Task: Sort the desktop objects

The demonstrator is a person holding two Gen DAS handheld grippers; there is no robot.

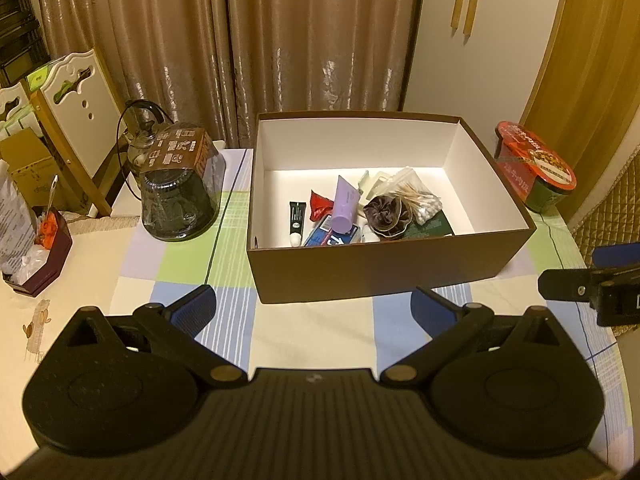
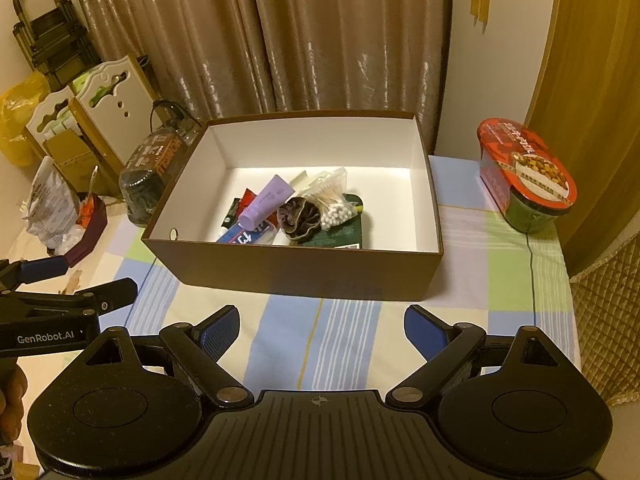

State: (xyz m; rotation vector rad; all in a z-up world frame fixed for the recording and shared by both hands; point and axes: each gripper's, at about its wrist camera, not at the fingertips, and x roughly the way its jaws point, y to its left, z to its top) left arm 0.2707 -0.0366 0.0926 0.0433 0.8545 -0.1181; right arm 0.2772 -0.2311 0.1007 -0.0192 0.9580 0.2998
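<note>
Box, claws apparently hovering apart.

Two matte black handheld grippers, left gripper and right gripper, with blue ribbed finger pads, brass pivot screws, round ribbed housings behind, white "GenRobot.AI" lettering.

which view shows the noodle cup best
The right wrist view: the noodle cup sits large and whole there, its lid picture clear. The left wrist view shows it smaller, near the right edge, beyond the box.
</note>
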